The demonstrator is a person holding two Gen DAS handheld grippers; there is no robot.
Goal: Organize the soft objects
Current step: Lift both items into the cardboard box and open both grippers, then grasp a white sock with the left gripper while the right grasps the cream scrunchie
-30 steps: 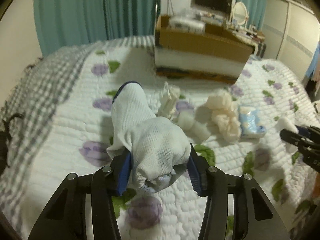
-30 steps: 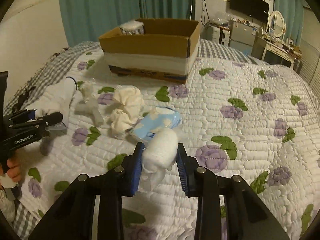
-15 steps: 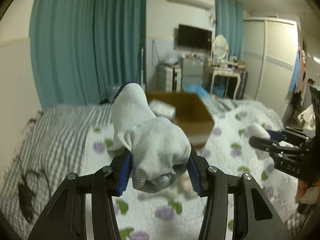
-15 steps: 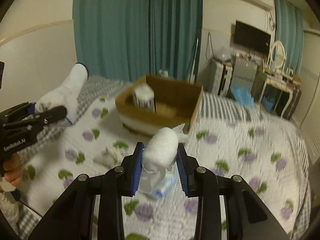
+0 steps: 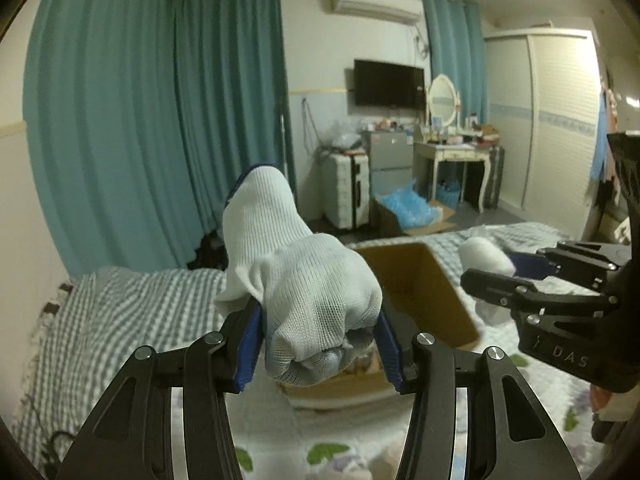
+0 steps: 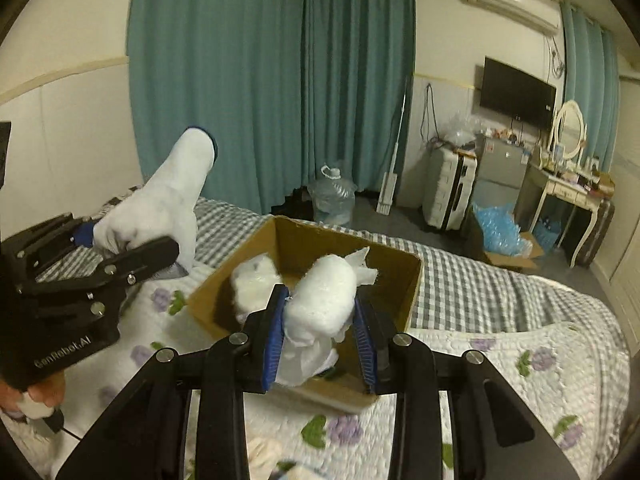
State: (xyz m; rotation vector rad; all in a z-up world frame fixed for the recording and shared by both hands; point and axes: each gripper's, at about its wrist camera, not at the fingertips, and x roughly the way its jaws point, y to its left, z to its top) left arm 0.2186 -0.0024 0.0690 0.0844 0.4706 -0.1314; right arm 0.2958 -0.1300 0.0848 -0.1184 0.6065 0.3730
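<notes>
My left gripper (image 5: pixel 318 342) is shut on a white knit sock (image 5: pixel 300 280) with a blue cuff, held in the air at the near left of the open cardboard box (image 5: pixel 424 280). It also shows in the right wrist view (image 6: pixel 132 248) with the sock (image 6: pixel 168 200). My right gripper (image 6: pixel 320 334) is shut on a white fluffy roll (image 6: pixel 324 296) over the box (image 6: pixel 400 280). It also shows in the left wrist view (image 5: pixel 504 276). A white soft item (image 6: pixel 254 284) lies inside the box.
The box sits on a bed with a floral quilt (image 6: pixel 540 380) and a grey checked blanket (image 5: pixel 132 312). Teal curtains (image 6: pixel 272 80), a suitcase (image 6: pixel 448 188), a dressing table (image 5: pixel 460 156) and a water jug (image 6: pixel 332 196) stand behind the bed.
Both grippers have lifted from the quilt with their items and moved toward the box. The right one now holds its roll over the box opening.
</notes>
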